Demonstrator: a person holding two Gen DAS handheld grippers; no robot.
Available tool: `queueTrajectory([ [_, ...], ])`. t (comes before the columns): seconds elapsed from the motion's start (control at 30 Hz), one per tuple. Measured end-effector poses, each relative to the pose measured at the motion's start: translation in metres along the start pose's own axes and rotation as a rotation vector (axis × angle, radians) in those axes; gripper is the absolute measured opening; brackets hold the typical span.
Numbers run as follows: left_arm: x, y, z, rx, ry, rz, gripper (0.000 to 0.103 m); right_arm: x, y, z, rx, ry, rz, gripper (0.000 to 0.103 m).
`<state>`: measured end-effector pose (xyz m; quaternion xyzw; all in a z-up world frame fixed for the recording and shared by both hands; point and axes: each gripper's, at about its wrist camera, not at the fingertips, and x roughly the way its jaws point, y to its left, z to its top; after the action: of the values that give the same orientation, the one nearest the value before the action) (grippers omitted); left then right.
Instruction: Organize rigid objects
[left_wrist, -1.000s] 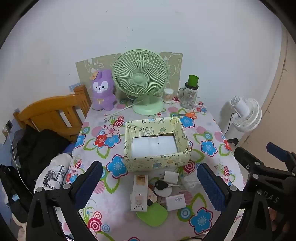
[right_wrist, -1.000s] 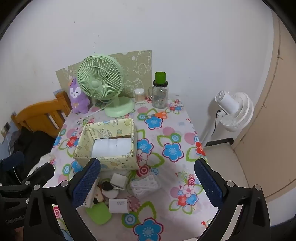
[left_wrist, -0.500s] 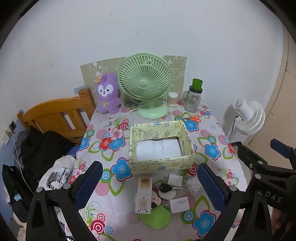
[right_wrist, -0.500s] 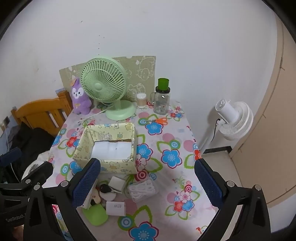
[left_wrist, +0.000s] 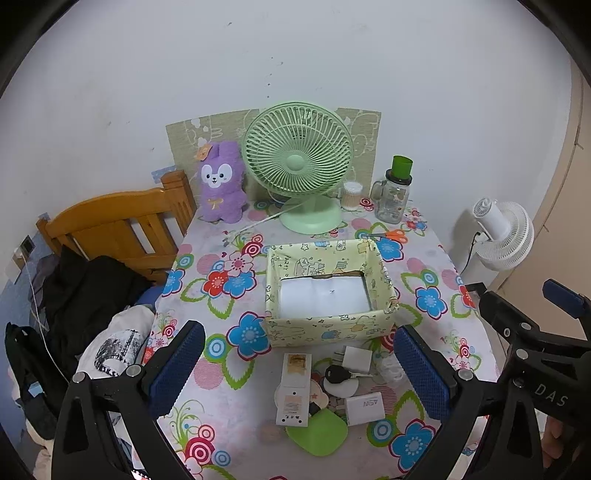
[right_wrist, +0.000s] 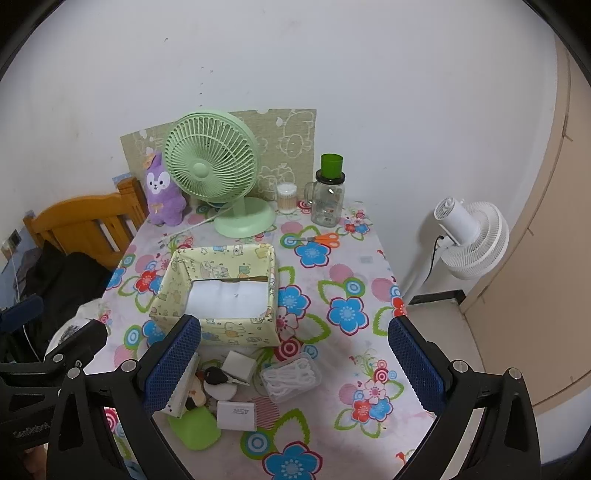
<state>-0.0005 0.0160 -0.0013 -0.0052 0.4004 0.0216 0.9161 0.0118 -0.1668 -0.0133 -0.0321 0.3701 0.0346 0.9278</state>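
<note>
The left claw (left_wrist: 295, 373) hangs above the near end of the table (left_wrist: 436, 266) with its two blue pads spread wide and nothing between them. Directly below and between those pads lies the clutter to be sorted: a long white remote (left_wrist: 293, 387) with its long axis running straight away from the claw toward the box, a black key (left_wrist: 337, 373) on a white round disc just to its right, a white plug adapter (left_wrist: 356, 360) a little farther ahead, a white charger block (left_wrist: 365, 404) nearer, and a green flat case (left_wrist: 317, 432) nearest of all. Just beyond the pile, dead ahead, sits the open yellow patterned box (left_wrist: 328, 326), white-lined and holding none of the items.

The right claw (right_wrist: 295, 369) is likewise held wide apart and empty. From it the same pile lies ahead and to the left, hard against its left pad, while a clear tub of floss picks (right_wrist: 291, 376) sits almost centred between its pads.

The left claw appears squarely over the remote and its neighbours, so it seems the nearer for those; the right looks better placed for the tub. Either way, the drop point is forward, into the box.
</note>
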Motion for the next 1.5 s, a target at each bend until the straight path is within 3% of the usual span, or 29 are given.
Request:
queueTrajectory([
  [1.5,-0.001,0.009,0.004,-0.007,-0.004,0.014,0.103,-0.01,0.003,0.004,0.003,-0.032,0.01,0.102],
])
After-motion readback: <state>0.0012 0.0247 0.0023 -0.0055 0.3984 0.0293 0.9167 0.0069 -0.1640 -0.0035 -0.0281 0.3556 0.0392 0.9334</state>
